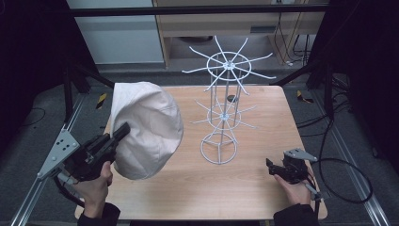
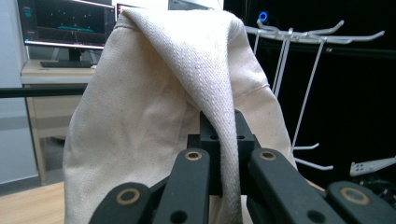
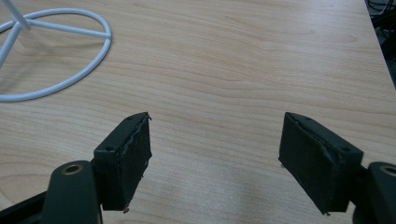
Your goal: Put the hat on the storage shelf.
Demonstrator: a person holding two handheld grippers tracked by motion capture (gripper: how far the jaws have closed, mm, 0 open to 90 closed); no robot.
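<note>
A: Figure, panel one. I hold the left gripper (image 1: 123, 130) raised over the wooden table (image 1: 254, 188), on the side of the white wire rack (image 1: 223, 106) nearer my left hand. Its jaws are clenched on a fold of the cream cloth hat (image 1: 148, 127), which hangs lifted and clear of the rack, just beside its lower tier of hooks.

B: And seen along that gripper itself?

A: In the left gripper view, the left gripper (image 2: 223, 140) pinches a thick seam of the cloth hat (image 2: 154, 102) between its two black jaws. The fabric rises above them and drapes down both sides. The rack's (image 2: 303, 70) upper hooks stand behind the hat, to one side of it.

B: Panel two, the other hand?

A: My right gripper (image 1: 272, 166) rests low, near the table's front edge, well apart from the rack's ring base. Its jaws stand wide apart with nothing between them.

B: Confirmed close up?

A: Yes. In the right gripper view, the right gripper (image 3: 215, 154) is released over bare wood (image 3: 243, 70); the rack's ring base (image 3: 70, 51) lies ahead of one jaw.
</note>
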